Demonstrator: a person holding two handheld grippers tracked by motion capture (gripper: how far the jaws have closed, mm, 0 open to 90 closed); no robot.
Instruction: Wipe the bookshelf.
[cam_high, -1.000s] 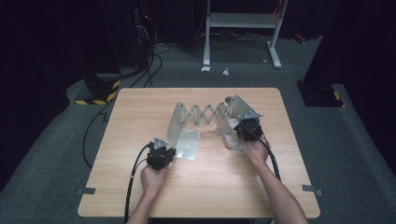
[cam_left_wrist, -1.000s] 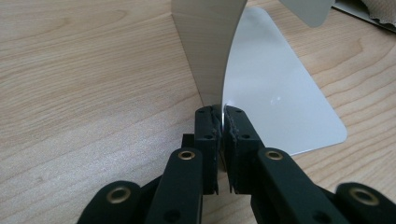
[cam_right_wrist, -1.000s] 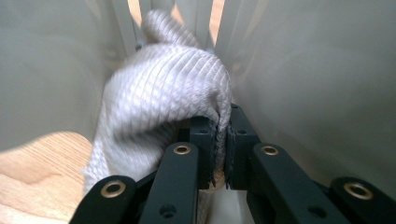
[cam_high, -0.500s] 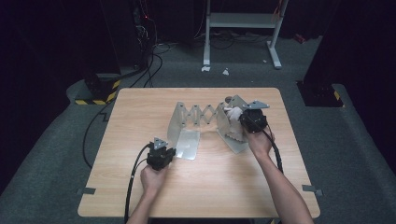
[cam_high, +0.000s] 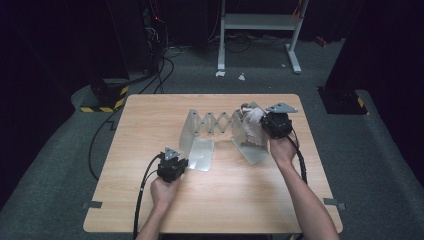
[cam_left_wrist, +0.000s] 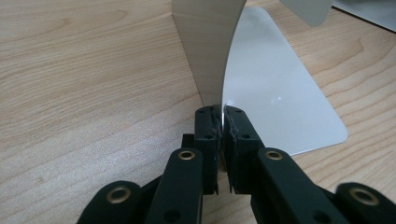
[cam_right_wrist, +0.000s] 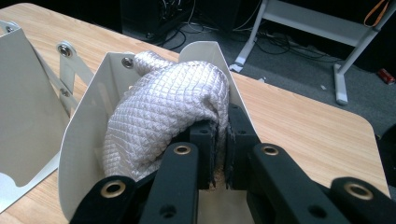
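On the left, my left gripper (cam_high: 176, 167) is clamped on the upright plate of the expandable bookend rack (cam_high: 212, 123), pinning that end to the table (cam_high: 150, 200). Its scissor links run left to right (half extended, I judge). My right gripper (cam_high: 270, 125) pinches a quilted white cloth (cam_right_wrist: 163, 112) against the right plate; removal looks barely begun.

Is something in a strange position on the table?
Yes. A white quilted cloth is draped over the right end plate of the expanding metal bookend; the right gripper pinches it there. Nothing looks spilled or broken.
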